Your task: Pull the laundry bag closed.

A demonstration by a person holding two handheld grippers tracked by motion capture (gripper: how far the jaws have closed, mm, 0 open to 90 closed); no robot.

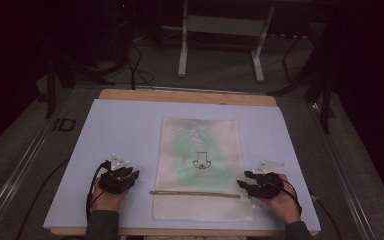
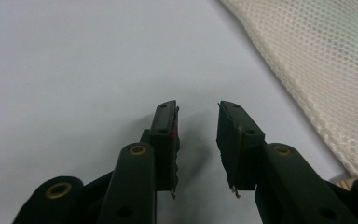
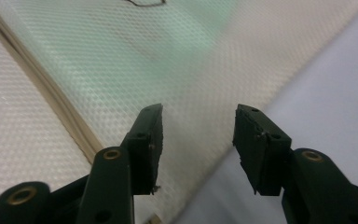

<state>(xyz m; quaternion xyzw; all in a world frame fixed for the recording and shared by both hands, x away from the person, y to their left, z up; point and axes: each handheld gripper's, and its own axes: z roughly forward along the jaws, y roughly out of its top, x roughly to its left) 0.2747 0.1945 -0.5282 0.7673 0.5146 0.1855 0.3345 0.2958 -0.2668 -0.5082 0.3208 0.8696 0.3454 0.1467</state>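
Resting on the pale surface (image 1: 120, 125), left gripper (image 1: 130, 175) with jaws apart and empty, the mesh bag (image 1: 200, 150) lying just off to its right, likely waiting to steady that edge. Reaching in at the bag's opposite edge, right gripper (image 1: 242, 185) with jaws parted astride the hem near the zipper (image 1: 195, 193), pads not pressing, seemingly lined up to pinch.

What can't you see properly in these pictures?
- Pale green thing inside the cream mesh zip bag: high view, the mesh blurs its shape.
- Small black drawing on the bag: high view, too small to read; right gripper view, cut off by the top edge.
- Room behind the light blue table mat: high view, too dark.
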